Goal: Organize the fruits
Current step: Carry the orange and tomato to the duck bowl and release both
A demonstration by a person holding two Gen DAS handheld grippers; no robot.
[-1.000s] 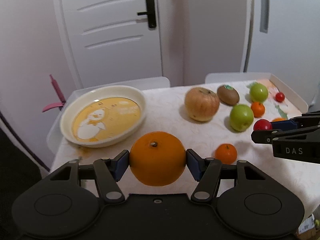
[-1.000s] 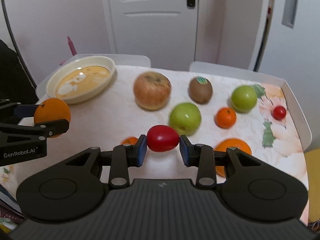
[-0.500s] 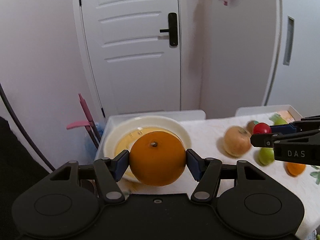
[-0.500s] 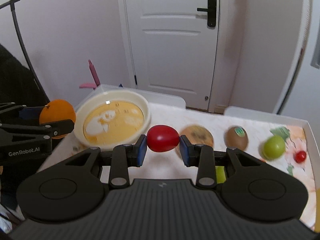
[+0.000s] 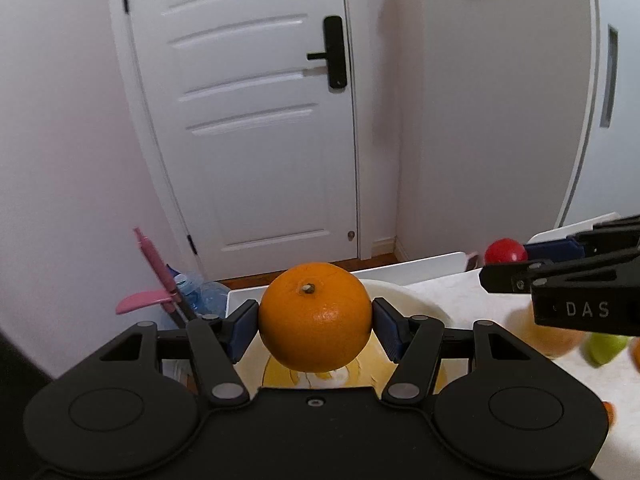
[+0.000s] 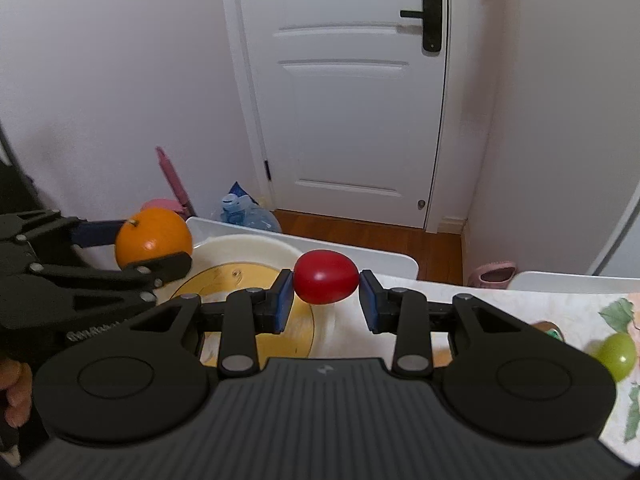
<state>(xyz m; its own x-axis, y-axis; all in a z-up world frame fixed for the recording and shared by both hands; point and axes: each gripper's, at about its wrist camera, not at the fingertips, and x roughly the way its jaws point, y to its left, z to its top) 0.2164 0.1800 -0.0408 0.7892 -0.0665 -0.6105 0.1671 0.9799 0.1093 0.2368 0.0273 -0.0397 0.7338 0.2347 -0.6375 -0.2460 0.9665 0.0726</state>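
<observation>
Left tool: blue pads clamped on either side of the orange, stem end facing up and forward. The fruit hangs above the near part of the bowl, a cream dish with a yellow printed floor, which sits on the desk directly beneath and ahead of the tool.

Right tool: blue pads pressed on the two ends of the red fruit, a smooth oval fruit carried above the right rim of the same bowl. To this tool's left, the left tool shows from the side with the orange over the bowl's left edge.

To the right of the right tool, on the desk: a green fruit beside a leaf-and-flower print, and a brown fruit mostly hidden behind the tool's finger. From the left wrist view, further fruits to the right are blurred and partly covered by the right tool's body, which bears the letters DAS.

Beyond the bowl: the desk's raised white edge. Past it, on the floor: a blue water bottle, a pink long-handled item against the wall, and a pink shoe.

Farthest: a white panelled door with a black handle, and plain walls either side.
</observation>
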